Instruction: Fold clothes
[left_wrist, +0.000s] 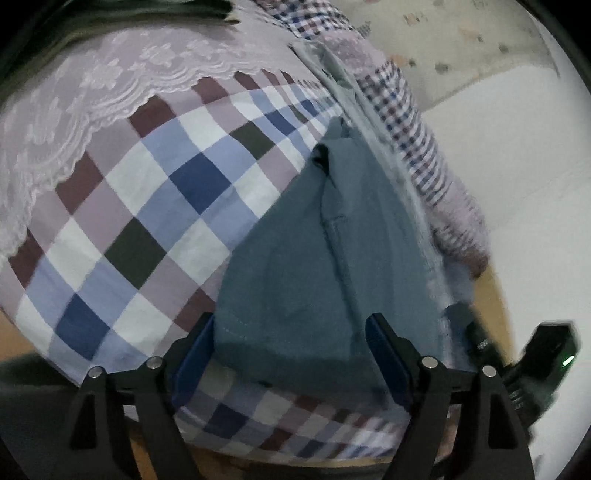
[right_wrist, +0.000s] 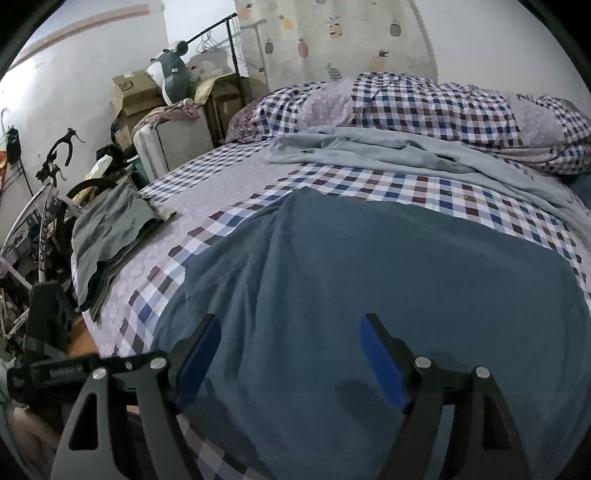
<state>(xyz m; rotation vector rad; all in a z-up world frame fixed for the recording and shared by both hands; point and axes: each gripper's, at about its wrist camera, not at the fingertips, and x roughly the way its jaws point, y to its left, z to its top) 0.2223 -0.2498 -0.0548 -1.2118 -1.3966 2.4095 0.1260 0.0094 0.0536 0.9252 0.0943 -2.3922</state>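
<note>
A dark teal garment (right_wrist: 369, 280) lies spread flat on the checked bed sheet (right_wrist: 369, 184). In the left wrist view the same teal garment (left_wrist: 332, 266) shows a fold line and a stitched hem near its front edge. My left gripper (left_wrist: 291, 332) is open, its blue pads either side of the garment's hem, just above it. My right gripper (right_wrist: 288, 332) is open too and hovers over the near part of the cloth. The other gripper (left_wrist: 546, 354) shows at the right edge of the left wrist view.
A stack of folded grey-green clothes (right_wrist: 110, 236) sits at the bed's left corner. A pale blue sheet (right_wrist: 406, 151) and a checked duvet (right_wrist: 424, 103) lie bunched at the far side. A bicycle (right_wrist: 44, 206), boxes (right_wrist: 136, 96) and a suitcase (right_wrist: 170, 140) crowd the floor at left.
</note>
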